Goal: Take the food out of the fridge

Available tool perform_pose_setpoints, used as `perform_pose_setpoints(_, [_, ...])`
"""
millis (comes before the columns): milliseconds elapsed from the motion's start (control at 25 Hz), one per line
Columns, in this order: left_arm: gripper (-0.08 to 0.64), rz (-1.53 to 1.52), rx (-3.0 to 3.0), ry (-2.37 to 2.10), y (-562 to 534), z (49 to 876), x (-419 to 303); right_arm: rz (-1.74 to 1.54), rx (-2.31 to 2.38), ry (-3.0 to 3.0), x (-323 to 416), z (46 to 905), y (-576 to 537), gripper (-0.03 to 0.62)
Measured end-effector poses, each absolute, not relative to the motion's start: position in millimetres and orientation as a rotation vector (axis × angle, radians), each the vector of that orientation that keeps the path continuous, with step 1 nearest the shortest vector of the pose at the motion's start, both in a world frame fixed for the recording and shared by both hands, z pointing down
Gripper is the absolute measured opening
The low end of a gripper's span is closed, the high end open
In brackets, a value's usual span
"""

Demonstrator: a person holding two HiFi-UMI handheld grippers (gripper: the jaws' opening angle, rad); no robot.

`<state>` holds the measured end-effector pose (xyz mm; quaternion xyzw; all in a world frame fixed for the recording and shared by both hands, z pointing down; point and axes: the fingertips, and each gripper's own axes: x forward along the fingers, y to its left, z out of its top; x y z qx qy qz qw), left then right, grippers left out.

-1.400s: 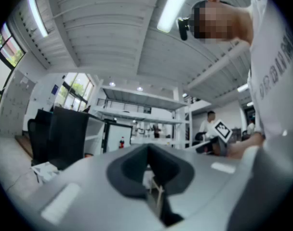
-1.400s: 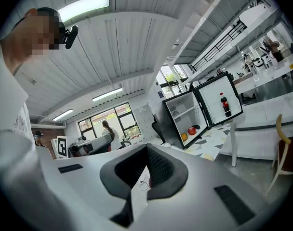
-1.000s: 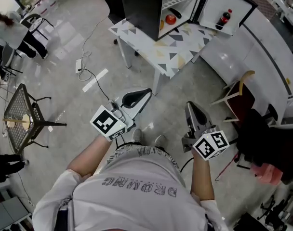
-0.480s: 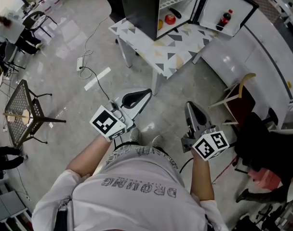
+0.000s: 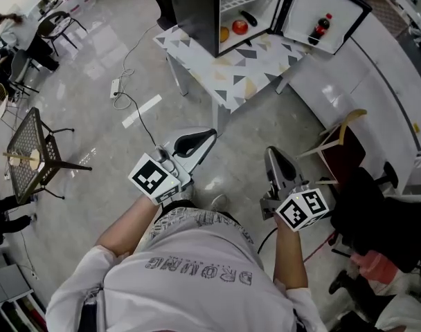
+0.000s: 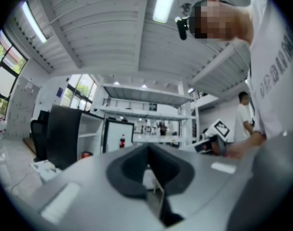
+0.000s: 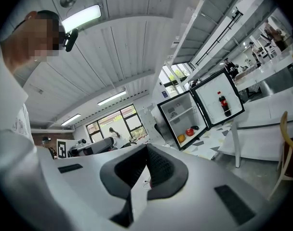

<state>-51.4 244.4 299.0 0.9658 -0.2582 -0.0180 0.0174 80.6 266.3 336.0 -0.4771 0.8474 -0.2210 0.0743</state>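
The fridge point(image 5: 195, 12) at twelve o'clock has been approached; left gripper point(image 5: 206, 134) and right gripper point(image 5: 272, 153) are closed, empty. The red fruit point(image 5: 239, 27), likely slippery, is best gripped mid-width.

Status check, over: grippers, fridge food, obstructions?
Left gripper, right gripper shut, empty, short of the table. Fridge open; red fruit, orange fruit inside, bottle in its door. Wooden chair right of path.

Patterned table point(image 5: 255, 64) bears open fridge point(image 5: 193, 12); power strip point(image 5: 114, 86) on floor point(image 5: 266, 137).
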Motion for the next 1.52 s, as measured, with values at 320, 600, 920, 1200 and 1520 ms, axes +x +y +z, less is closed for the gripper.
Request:
perform_pose_setpoints(320, [0.008, -0.043, 3.001, -0.831, 236, 298, -37, -0.663, -1.405, 2.544, 97, 337, 255, -0.006])
perform_pose_setpoints(600, [0.008, -0.044, 2.992, -0.838, 213, 303, -28, -0.677, -1.405, 2.551, 104, 343, 231, -0.006])
perform_pose_setpoints(920, [0.008, -0.050, 2.981, -0.826, 171, 314, -24, -0.686, -1.417, 2.557, 106, 352, 189, -0.006])
perform_pose_setpoints(1200, [0.008, -0.049, 2.973, -0.804, 120, 319, -31, -0.695, -1.445, 2.558, 97, 359, 142, -0.006])
perform_pose_setpoints(1520, [0.008, -0.051, 2.948, -0.760, 60, 329, -43, -0.726, -1.488, 2.558, 80, 368, 85, -0.006])
